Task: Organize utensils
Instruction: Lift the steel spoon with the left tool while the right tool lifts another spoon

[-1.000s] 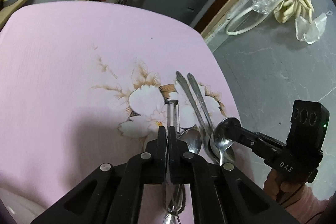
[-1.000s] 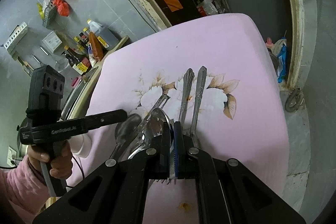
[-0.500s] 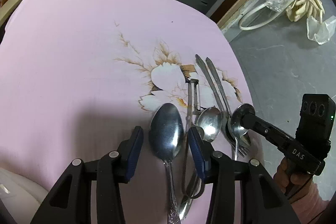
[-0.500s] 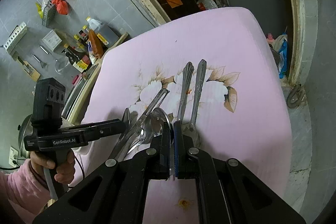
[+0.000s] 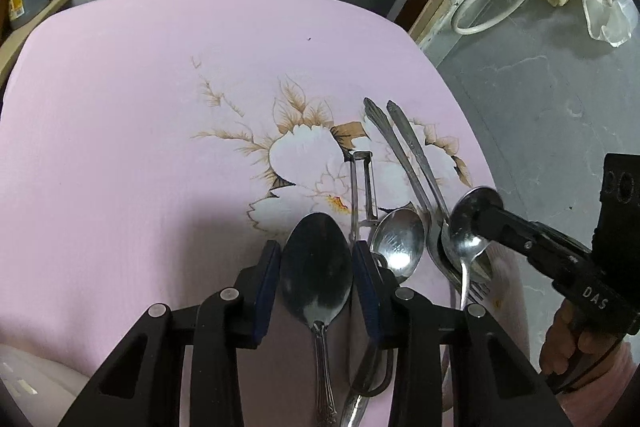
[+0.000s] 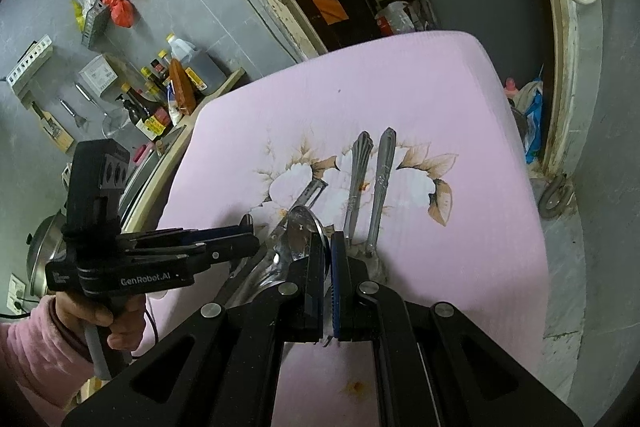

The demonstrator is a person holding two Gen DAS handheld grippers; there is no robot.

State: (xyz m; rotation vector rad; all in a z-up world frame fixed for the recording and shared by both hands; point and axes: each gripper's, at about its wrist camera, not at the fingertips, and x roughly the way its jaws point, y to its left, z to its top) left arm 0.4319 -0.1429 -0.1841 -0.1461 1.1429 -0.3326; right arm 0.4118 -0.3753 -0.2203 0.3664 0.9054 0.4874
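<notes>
on the pink floral tablecloth (image 5: 120, 147) the row looks nearly formed. the left gripper (image 5: 316, 267) stands spread, its fingers either side of a large tarnished spoon (image 5: 316, 267) lying flat, bowl up and not gripped. just right lie a metal peeler (image 5: 362, 187), a smaller spoon (image 5: 398, 241) and two forks (image 5: 404, 151), handles away. the right gripper (image 6: 329, 267) is clamped on a shiny spoon (image 5: 466, 239) above the forks' tines; placing it seems left.

spoons: three — large (image 5: 316, 267), middle (image 5: 397, 241), one in the claw (image 5: 468, 227)
forks: two (image 5: 420, 163)
peelers: one (image 5: 366, 187)
</notes>
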